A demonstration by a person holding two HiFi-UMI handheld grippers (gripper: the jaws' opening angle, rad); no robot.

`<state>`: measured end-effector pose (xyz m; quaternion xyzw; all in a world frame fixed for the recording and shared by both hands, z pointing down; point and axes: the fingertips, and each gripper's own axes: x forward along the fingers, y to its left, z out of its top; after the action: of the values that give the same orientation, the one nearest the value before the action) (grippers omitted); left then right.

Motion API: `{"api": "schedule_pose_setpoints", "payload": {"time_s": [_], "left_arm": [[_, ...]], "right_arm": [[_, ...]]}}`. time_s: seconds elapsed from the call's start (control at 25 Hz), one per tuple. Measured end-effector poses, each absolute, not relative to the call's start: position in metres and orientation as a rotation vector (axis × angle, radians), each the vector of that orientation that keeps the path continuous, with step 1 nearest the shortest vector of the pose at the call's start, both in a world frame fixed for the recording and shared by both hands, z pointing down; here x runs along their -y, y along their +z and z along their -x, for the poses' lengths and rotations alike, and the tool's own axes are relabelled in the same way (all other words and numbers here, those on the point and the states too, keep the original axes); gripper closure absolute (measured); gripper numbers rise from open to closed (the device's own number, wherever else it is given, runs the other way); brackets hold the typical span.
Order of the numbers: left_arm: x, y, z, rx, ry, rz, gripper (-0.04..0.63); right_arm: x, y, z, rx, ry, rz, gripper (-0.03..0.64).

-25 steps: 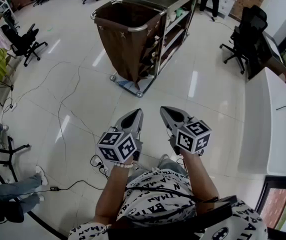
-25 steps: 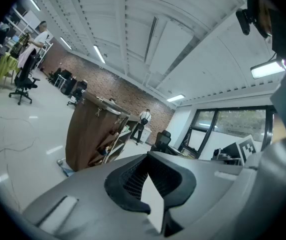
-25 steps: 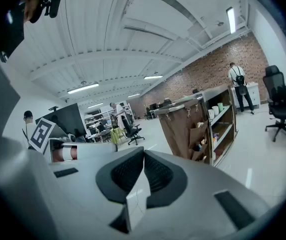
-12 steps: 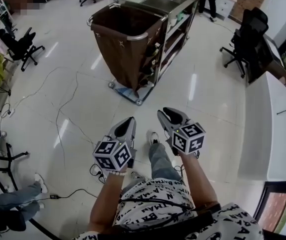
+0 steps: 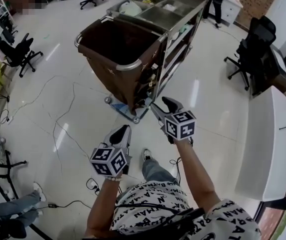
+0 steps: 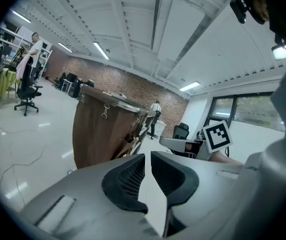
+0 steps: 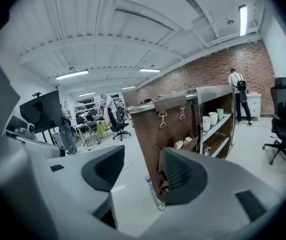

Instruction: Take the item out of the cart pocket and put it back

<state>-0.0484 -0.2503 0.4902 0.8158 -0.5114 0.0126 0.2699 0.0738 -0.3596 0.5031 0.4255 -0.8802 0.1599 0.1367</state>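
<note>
One glossy white floor (image 5: pixel 73 114) is spread beneath everything, and a service cart (image 5: pixel 128 86) hung with a brown bag (image 5: pixel 115 39) is stood on it ahead of the person. An item (image 7: pixel 179 143) is kept in the cart pocket (image 7: pixel 191 143), well apart from both grippers. Fingers of the right gripper (image 7: pixel 142 159) have just been opening and are spread wide, nothing between; those of the left gripper (image 6: pixel 147 156) are drawn nearly together, empty
</note>
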Motion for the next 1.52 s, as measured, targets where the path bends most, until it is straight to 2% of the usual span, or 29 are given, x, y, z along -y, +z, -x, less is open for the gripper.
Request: {"api": "schedule_pose_setpoints", "payload": {"time_s": [0.12,0.4,0.68,0.8,1.12,1.52], "left_arm": [[0.282,0.499,0.037,1.372,0.063,-2.185,0.526],[0.330,0.518,0.033,1.407,0.090,-2.109,0.526],[0.350,0.538,0.043,1.449,0.098,-2.032,0.526],[0.351,0.542,0.046,1.457,0.096,-2.014,0.526],[0.348,0.544,0.054,1.468,0.089,-1.999,0.528],[0.303,0.527,0.059,1.434,0.061,-2.073,0.561]], "right_arm": [[0.414,0.523,-0.080,2.528,0.470,-1.201,0.354],[0.505,0.578,-0.079,2.458,0.474,-1.143,0.357],[0.548,0.618,-0.060,2.360,0.360,-1.066,0.359],[0.553,0.623,-0.058,2.347,0.342,-1.050,0.399],[0.551,0.614,-0.058,2.334,0.301,-1.041,0.443],[0.503,0.514,-0.076,2.433,0.163,-1.270,0.446]]}}
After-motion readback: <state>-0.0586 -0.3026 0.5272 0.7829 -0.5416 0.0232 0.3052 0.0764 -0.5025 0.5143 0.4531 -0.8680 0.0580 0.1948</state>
